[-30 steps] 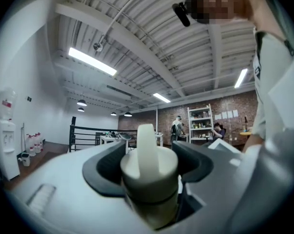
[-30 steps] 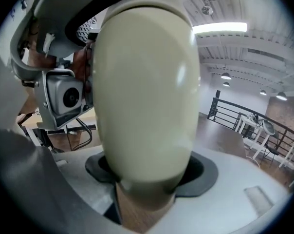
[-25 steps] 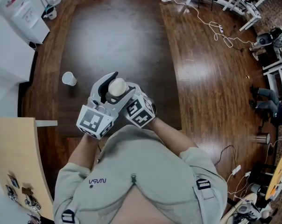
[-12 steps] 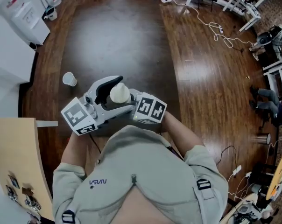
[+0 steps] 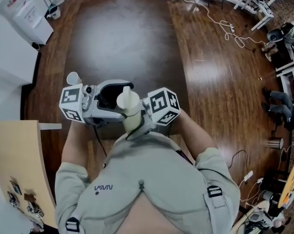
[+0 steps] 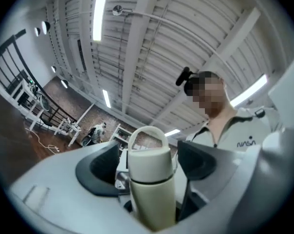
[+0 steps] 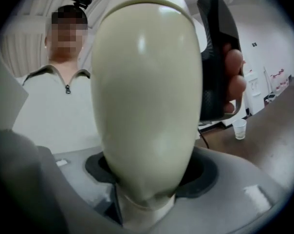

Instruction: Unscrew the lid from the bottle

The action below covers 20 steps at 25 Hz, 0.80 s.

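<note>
Head view: one bottle (image 5: 133, 122), one lid (image 5: 126, 98), one cup (image 5: 72, 77).

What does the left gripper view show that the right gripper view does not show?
Only the left gripper view: the lid with its loop handle, standing untouched between the opening jaws of the left gripper. Only the right gripper view: the right gripper clamped on the bottle, a paper cup and a hand. Both: the cream bottle and the person.
</note>
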Each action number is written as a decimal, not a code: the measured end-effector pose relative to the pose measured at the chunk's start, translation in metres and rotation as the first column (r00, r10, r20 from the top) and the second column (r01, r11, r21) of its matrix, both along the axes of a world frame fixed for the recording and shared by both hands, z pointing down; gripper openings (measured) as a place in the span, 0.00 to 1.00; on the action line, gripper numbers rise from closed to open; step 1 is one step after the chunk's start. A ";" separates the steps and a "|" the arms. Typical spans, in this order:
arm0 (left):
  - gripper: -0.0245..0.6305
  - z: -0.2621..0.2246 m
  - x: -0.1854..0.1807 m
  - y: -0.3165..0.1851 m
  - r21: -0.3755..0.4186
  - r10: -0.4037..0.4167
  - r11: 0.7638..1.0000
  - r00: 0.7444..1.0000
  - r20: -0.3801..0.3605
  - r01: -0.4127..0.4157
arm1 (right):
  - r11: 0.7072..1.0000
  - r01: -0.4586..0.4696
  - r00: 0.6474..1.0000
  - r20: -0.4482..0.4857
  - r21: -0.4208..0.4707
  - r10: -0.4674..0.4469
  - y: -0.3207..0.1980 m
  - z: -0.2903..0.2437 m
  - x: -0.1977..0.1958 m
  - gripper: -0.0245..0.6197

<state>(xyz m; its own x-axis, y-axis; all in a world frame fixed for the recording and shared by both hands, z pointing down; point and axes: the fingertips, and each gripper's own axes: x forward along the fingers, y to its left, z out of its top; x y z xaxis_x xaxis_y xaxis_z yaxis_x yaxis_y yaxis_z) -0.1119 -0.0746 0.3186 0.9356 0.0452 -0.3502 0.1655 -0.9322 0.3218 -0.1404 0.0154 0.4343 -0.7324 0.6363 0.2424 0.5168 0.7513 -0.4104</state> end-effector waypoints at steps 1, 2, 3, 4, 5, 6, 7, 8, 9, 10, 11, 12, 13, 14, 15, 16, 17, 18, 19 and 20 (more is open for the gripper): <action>0.62 -0.003 -0.002 0.001 -0.006 0.022 1.000 0.999 -0.025 -0.022 | 0.999 0.027 1.000 0.010 -0.029 -0.026 0.004 -0.004 0.001 0.50; 0.61 -0.005 -0.004 0.001 -0.009 0.041 0.999 0.998 -0.042 -0.041 | 0.997 0.051 0.999 0.020 -0.056 -0.050 0.008 -0.008 0.003 0.50; 0.61 -0.006 -0.004 0.002 -0.009 0.057 0.998 0.997 -0.050 -0.058 | 0.994 0.073 0.997 0.028 -0.083 -0.071 0.010 -0.011 0.004 0.50; 0.61 -0.006 -0.004 0.002 -0.007 0.073 0.997 0.996 -0.051 -0.073 | 0.990 0.092 0.995 0.035 -0.106 -0.088 0.012 -0.014 0.005 0.50; 0.61 -0.006 -0.004 0.003 -0.006 0.088 0.996 0.995 -0.049 -0.089 | 0.986 0.106 0.994 0.041 -0.126 -0.101 0.014 -0.016 0.006 0.50; 0.60 -0.006 -0.003 0.003 -0.004 0.103 0.995 0.994 -0.043 -0.104 | 0.983 0.117 0.993 0.046 -0.141 -0.112 0.015 -0.018 0.006 0.50; 0.59 -0.005 -0.001 0.004 -0.005 0.118 0.993 0.992 -0.035 -0.118 | 0.980 0.126 0.992 0.049 -0.152 -0.120 0.016 -0.019 0.007 0.50; 0.58 -0.004 0.001 0.004 -0.007 0.132 0.991 0.991 -0.027 -0.132 | 0.978 0.135 0.990 0.049 -0.159 -0.128 0.018 -0.020 0.007 0.50; 0.57 -0.002 0.003 0.004 -0.011 0.145 0.989 0.989 -0.019 -0.145 | 0.977 0.142 0.990 0.048 -0.161 -0.136 0.019 -0.020 0.007 0.50; 0.56 -0.001 0.005 0.005 -0.015 0.155 0.988 0.988 -0.012 -0.155 | 0.976 0.148 0.989 0.044 -0.161 -0.143 0.020 -0.019 0.007 0.50; 0.55 0.001 0.007 0.005 -0.018 0.162 0.987 0.987 -0.007 -0.163 | 0.975 0.153 0.988 0.040 -0.160 -0.148 0.021 -0.018 0.007 0.50; 0.55 0.002 0.007 0.005 -0.020 0.168 0.986 0.986 -0.005 -0.168 | 0.975 0.155 0.988 0.036 -0.159 -0.151 0.022 -0.017 0.006 0.50; 0.53 0.002 0.008 0.005 -0.020 0.171 0.985 0.985 -0.007 -0.171 | 0.975 0.154 0.988 0.033 -0.157 -0.151 0.022 -0.016 0.006 0.50; 0.52 0.003 0.007 0.005 -0.020 0.171 0.985 0.985 -0.009 -0.171 | 0.976 0.151 0.989 0.029 -0.156 -0.148 0.021 -0.015 0.006 0.50; 0.51 0.003 0.007 0.005 -0.020 0.169 0.985 0.986 -0.009 -0.169 | 0.977 0.145 0.989 0.026 -0.154 -0.143 0.020 -0.014 0.006 0.50; 0.49 0.004 0.007 0.004 -0.021 0.163 0.986 0.987 -0.006 -0.163 | 0.979 0.138 0.990 0.021 -0.153 -0.137 0.018 -0.013 0.007 0.50; 0.48 0.005 0.007 0.003 -0.021 0.154 0.988 0.988 0.000 -0.154 | 0.980 0.130 0.992 0.015 -0.150 -0.129 0.016 -0.011 0.007 0.50; 0.48 0.006 0.007 0.001 -0.021 0.143 0.990 0.990 0.008 -0.143 | 0.982 0.120 0.993 0.008 -0.145 -0.120 0.014 -0.009 0.007 0.50; 0.49 0.007 0.007 -0.001 -0.021 0.130 0.991 0.991 0.016 -0.130 | 0.984 0.109 0.994 0.001 -0.139 -0.110 0.011 -0.007 0.006 0.50; 0.49 0.008 0.007 -0.003 -0.020 0.116 0.993 0.993 0.026 -0.115 | 0.987 0.095 0.995 -0.007 -0.129 -0.096 0.008 -0.005 0.005 0.50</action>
